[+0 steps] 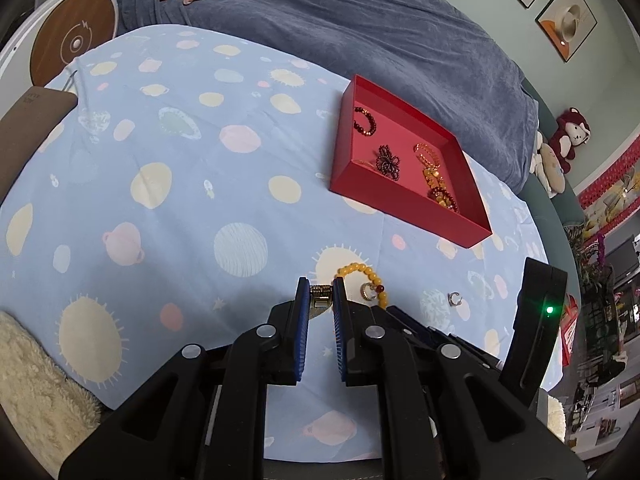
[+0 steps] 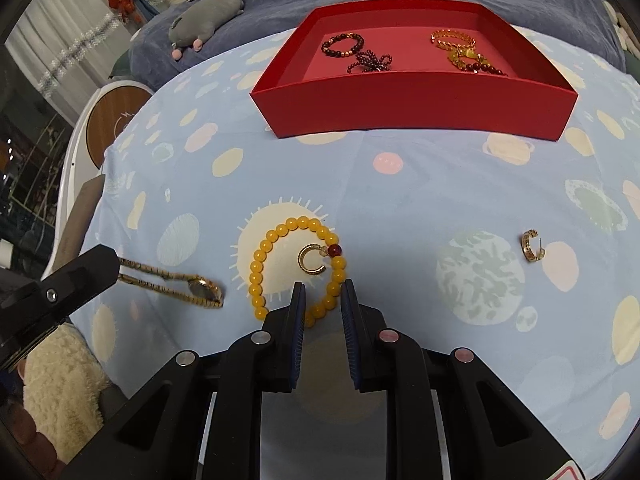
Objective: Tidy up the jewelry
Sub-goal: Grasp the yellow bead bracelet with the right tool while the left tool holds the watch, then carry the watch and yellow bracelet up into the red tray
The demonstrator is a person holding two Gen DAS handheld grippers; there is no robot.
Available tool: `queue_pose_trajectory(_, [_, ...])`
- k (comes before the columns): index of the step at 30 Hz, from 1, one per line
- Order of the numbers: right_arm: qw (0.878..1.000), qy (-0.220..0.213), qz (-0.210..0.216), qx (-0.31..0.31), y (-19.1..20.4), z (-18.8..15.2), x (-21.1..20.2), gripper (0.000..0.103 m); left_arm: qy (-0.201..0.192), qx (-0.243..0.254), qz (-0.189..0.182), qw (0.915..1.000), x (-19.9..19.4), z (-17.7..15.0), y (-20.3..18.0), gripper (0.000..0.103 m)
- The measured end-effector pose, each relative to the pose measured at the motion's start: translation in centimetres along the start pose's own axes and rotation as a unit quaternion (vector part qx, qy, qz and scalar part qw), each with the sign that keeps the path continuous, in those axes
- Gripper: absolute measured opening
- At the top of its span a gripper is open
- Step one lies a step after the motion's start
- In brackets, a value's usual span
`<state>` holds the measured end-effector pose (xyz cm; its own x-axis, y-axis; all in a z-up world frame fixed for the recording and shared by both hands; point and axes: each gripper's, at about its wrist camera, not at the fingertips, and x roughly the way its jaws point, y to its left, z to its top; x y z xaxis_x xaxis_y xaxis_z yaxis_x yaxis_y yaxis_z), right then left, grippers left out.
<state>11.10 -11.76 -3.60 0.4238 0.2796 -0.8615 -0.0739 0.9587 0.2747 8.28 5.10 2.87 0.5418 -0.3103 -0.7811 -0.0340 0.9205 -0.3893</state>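
Note:
A gold watch [image 2: 192, 286] lies on the planet-print cloth; in the left wrist view its band [image 1: 321, 294] sits between the jaws of my left gripper [image 1: 321, 290], which close on it. A yellow bead bracelet [image 2: 296, 264] lies beside it, with a gold hoop earring [image 2: 311, 260] inside its loop. My right gripper [image 2: 323, 290] is open, its jaws straddling the bracelet's near side. A second hoop earring [image 2: 532, 245] lies to the right. The red tray [image 2: 416, 96] at the back holds several bracelets.
A grey plush toy [image 2: 208, 16] lies on the blue blanket behind the tray. A round wooden disc [image 1: 72, 42] stands at the far left. A fluffy cream cloth [image 2: 60, 380] lies at the near left edge.

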Motion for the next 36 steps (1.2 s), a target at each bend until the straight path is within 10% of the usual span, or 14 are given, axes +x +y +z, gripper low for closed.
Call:
queue_pose_trajectory(24, [0.996, -0.074, 0.003, 0.048, -5.1, 1.2, -8.7, 0.007, -0.005, 0.033, -0.019, 0.9993, 0.0, 1.6, -3.6, 0.011])
queue_pose_trajectory(36, [0.991, -0.123, 0.010, 0.046, -7.6, 9.5, -11.1, 0.007, -0.035, 0.076, -0.052, 0.9951, 1.6, 9.4, -9.8, 0.011])
